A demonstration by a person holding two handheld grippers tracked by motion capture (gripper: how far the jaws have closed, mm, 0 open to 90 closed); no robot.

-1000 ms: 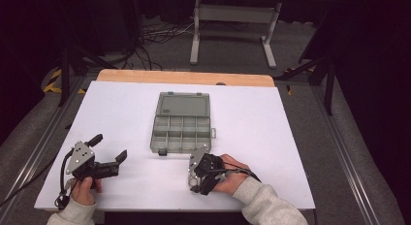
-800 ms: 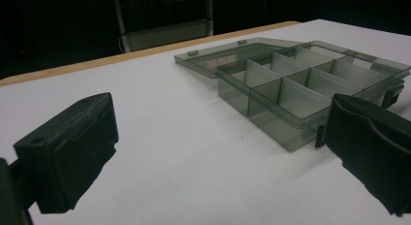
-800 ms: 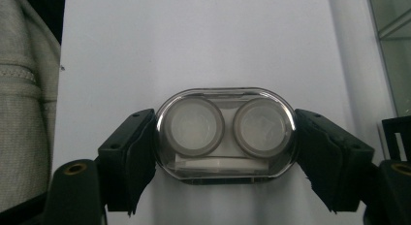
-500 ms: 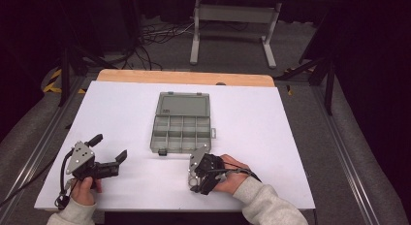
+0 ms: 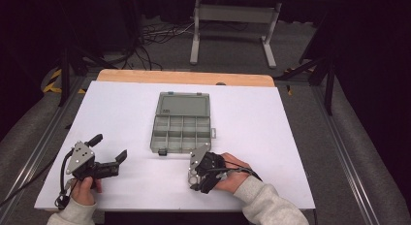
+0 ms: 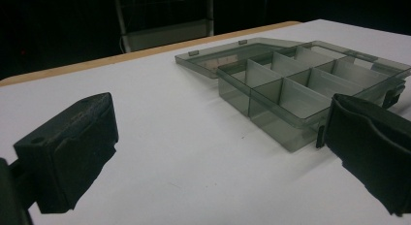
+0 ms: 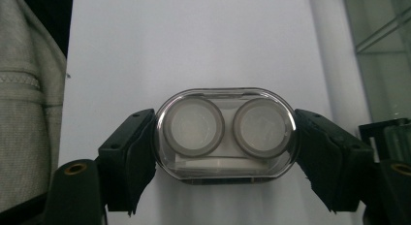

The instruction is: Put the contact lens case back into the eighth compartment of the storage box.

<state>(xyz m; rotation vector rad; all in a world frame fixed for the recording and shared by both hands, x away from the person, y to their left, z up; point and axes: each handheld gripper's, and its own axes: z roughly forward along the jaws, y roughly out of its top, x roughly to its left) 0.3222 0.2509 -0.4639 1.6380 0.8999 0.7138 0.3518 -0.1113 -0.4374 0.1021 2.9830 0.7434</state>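
Note:
A clear oval case (image 7: 225, 133) with two round white caps inside is clamped between the black jaws of my right gripper (image 7: 225, 137), just above the white table. From above, the right gripper (image 5: 195, 172) sits in a hand near the front right corner of a grey see-through organizer box (image 5: 181, 123). The box lies open with its lid flat on the far side, and its compartments (image 6: 300, 84) look empty. My left gripper (image 5: 109, 147) rests at the front left, its jaws wide apart with nothing between them (image 6: 218, 152). It points toward the box.
The white table top (image 5: 271, 137) has a wooden strip (image 5: 184, 77) along its far edge. Behind it on the floor are a metal stand (image 5: 232, 16) and cables (image 5: 145, 45). A grey sleeve (image 7: 29, 99) lies at the left of the right gripper view.

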